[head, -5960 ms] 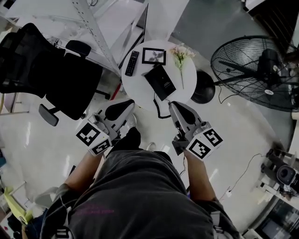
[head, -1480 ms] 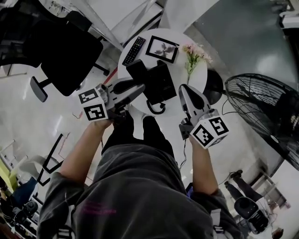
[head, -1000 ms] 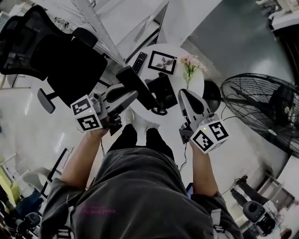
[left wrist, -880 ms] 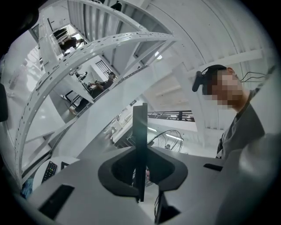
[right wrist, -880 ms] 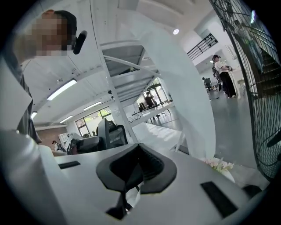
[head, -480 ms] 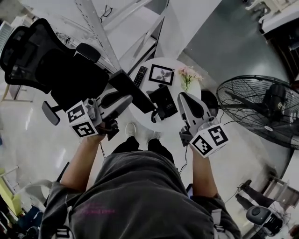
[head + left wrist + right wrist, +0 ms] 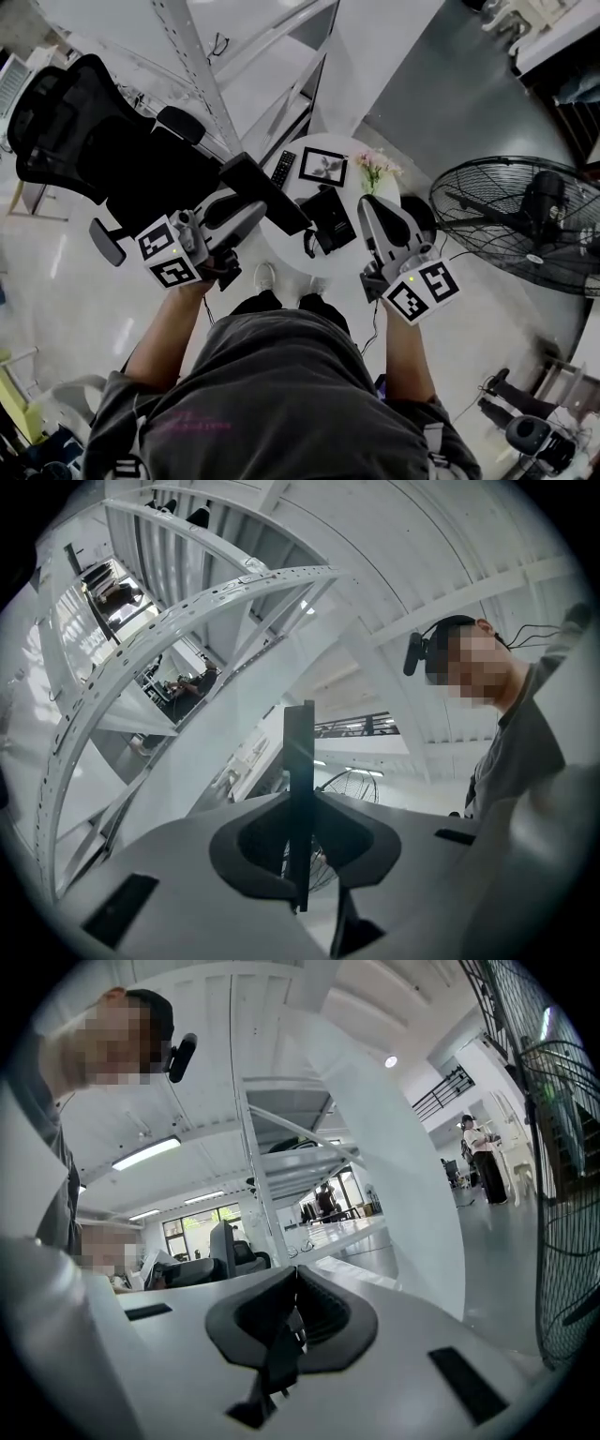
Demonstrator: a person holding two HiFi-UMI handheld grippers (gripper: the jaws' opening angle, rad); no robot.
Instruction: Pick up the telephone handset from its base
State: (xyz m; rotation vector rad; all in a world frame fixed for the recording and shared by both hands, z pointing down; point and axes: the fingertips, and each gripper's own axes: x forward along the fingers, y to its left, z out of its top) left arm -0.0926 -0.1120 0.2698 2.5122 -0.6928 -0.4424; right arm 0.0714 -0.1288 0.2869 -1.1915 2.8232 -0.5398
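- Handset (image 7: pixel 281 208) gripped section was hidden between left gripper (image 7: pixel 255 204) jaws.
- Fan (image 7: pixel 525 225) was clipped by right frame edge.
- Remote (image 7: pixel 282 169) buttons were too small to read.

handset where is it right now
In the head view the handset is left of centre, clamped in the left tool, raised over the left edge of the round table, beside the phone base.

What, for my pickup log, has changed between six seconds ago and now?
The left gripper has closed its fingers on the handset and lifted it off the base. The cord now hangs down from it. The right gripper is still shut and empty. The base, remote, picture frame and flowers lie on the table as before.
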